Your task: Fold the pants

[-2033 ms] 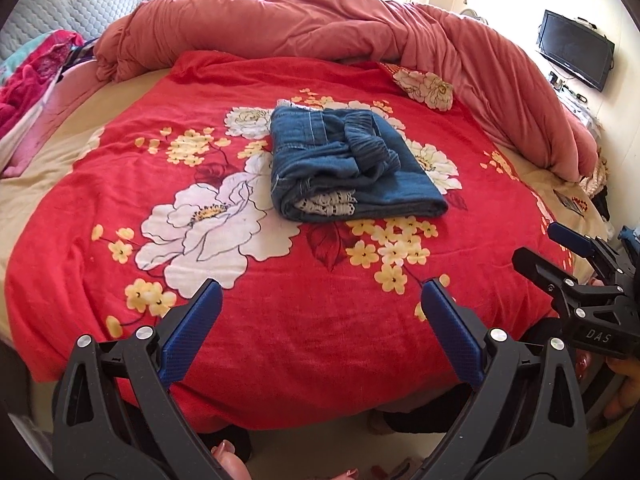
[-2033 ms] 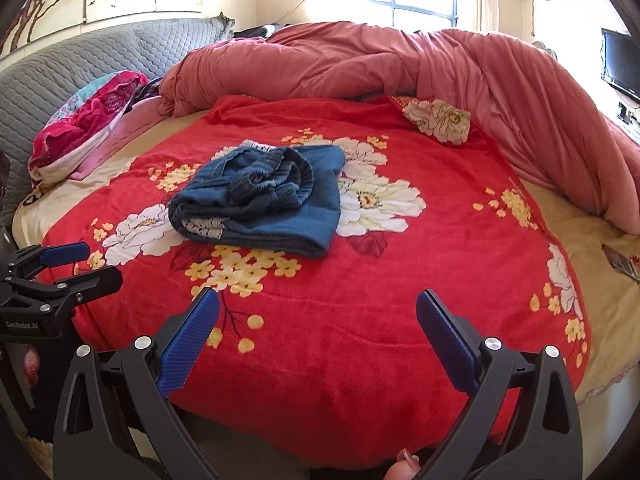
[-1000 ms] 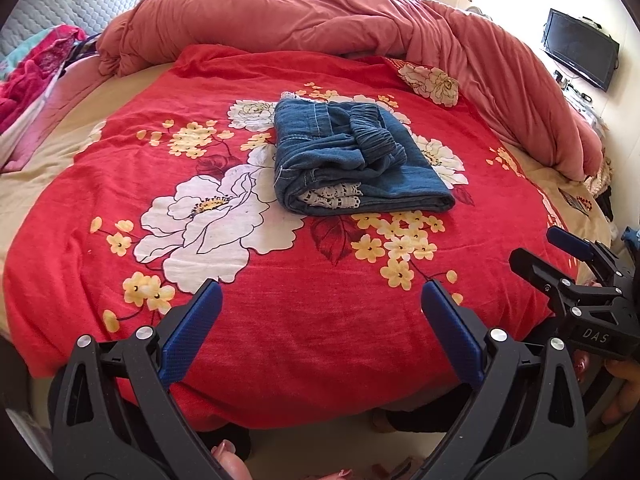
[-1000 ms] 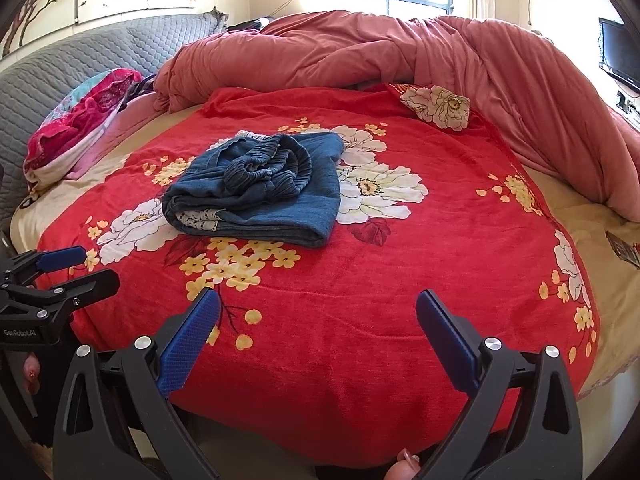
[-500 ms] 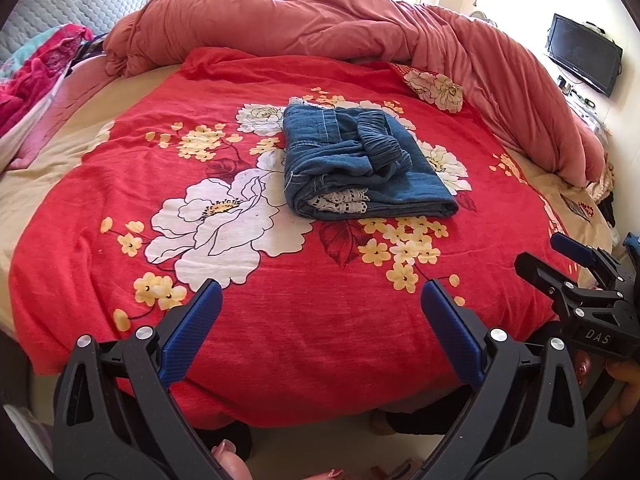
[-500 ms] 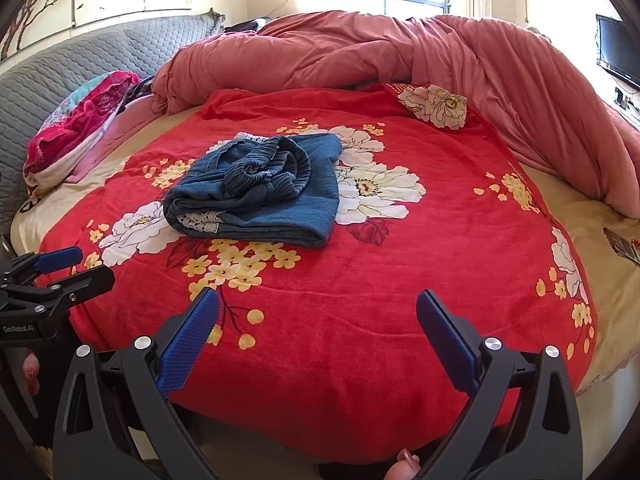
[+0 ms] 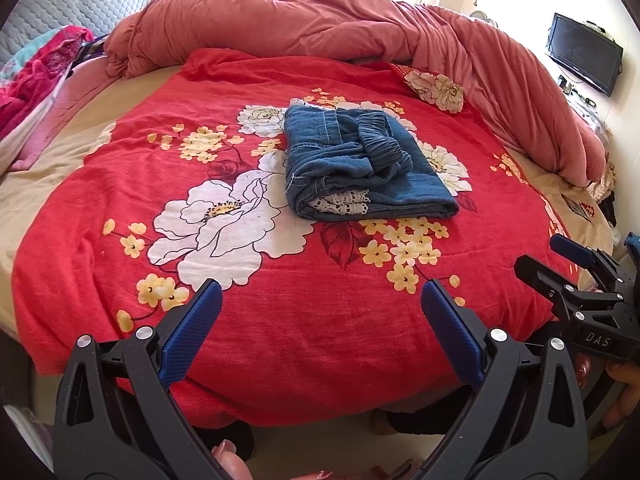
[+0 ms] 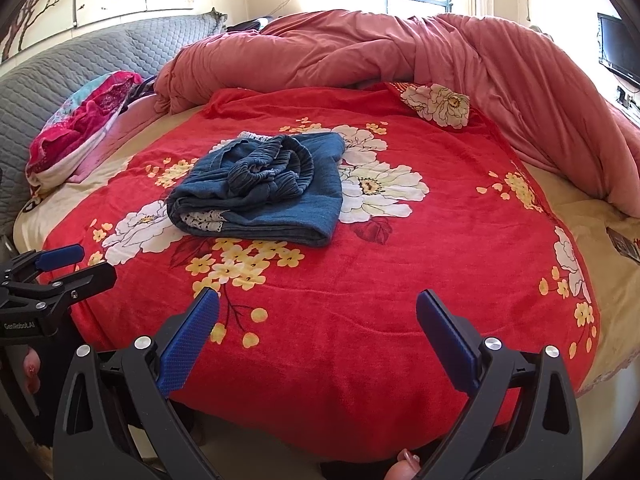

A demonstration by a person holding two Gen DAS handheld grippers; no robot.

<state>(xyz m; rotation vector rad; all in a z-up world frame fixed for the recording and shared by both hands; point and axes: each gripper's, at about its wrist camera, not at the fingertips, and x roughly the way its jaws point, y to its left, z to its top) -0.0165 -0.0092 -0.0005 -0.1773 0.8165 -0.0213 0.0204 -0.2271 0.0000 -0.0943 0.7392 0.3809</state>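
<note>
The blue denim pants (image 7: 360, 164) (image 8: 264, 188) lie folded into a compact bundle in the middle of the red flowered blanket (image 7: 280, 320), with white lace trim showing at the near edge and the gathered waistband on top. My left gripper (image 7: 320, 320) is held open near the foot of the bed, well short of the pants, with nothing between its blue pads. My right gripper (image 8: 318, 324) is open too, empty, at the bed's near edge; it also shows at the right of the left wrist view as the right gripper (image 7: 576, 268). The left gripper (image 8: 52, 268) appears at the left of the right wrist view.
A bunched pink quilt (image 7: 360, 24) runs along the far and right sides of the bed. Pink patterned bedding (image 8: 80, 128) is piled at the left by a grey padded headboard (image 8: 80, 64). A dark screen (image 7: 584, 56) hangs on the right wall. A person's fingers (image 7: 228, 464) hold the handles.
Both grippers stay open and empty, drifting slightly at the foot of the bed. The folded pants have not moved on the blanket.
</note>
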